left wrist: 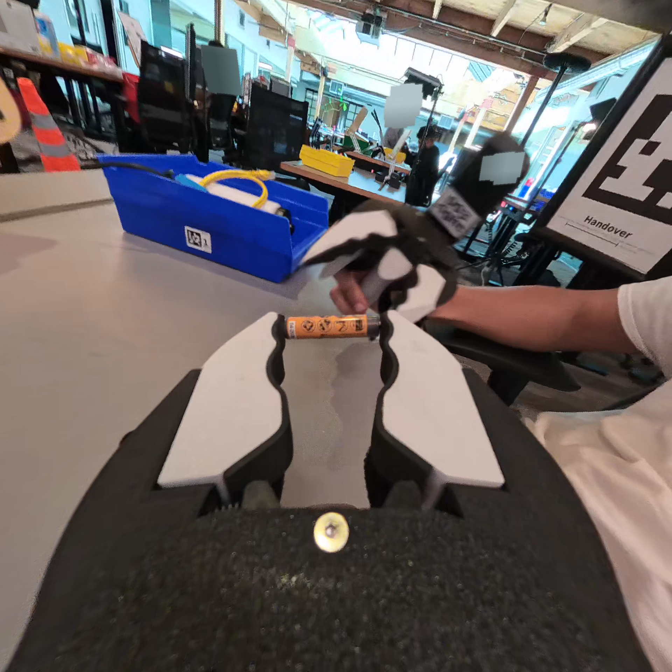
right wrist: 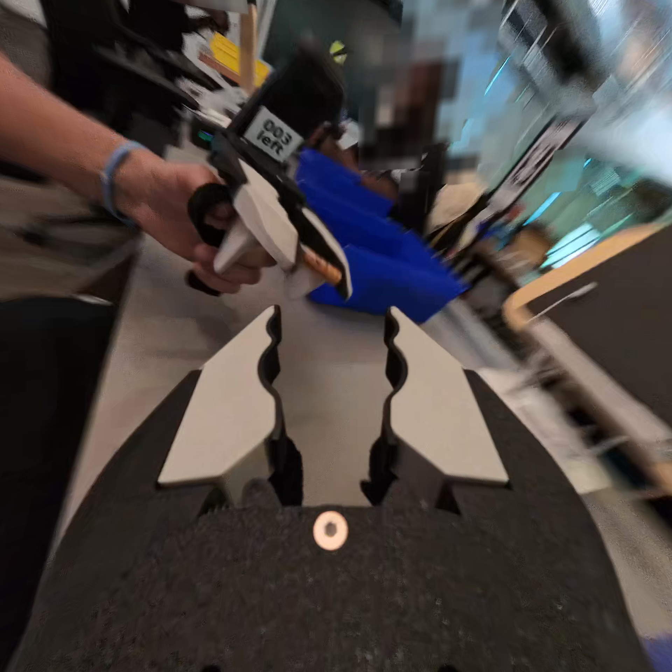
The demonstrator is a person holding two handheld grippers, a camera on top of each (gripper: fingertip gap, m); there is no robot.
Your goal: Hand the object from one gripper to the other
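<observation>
Two handheld grippers face each other over a pale grey tabletop (left wrist: 109,309). The left gripper (left wrist: 331,327), with white fingers lined in black wavy padding, is clenched end to end on a small orange cylinder with a dark cap (left wrist: 331,327), pinned crosswise between its fingertips, clear of the table. The right gripper (right wrist: 331,320) is released, its jaws standing apart with nothing between them, near the cylinder but not touching it. A blue plastic bin (left wrist: 218,222) holding a yellow cable (left wrist: 240,182) sits beyond. The risk, by judgement: the cylinder is held only by its two ends, so a nudge from the incoming fingers could pivot or pop it free. Heavy blur in the right wrist view suggests fast motion, which would make misalignment likelier.
</observation>
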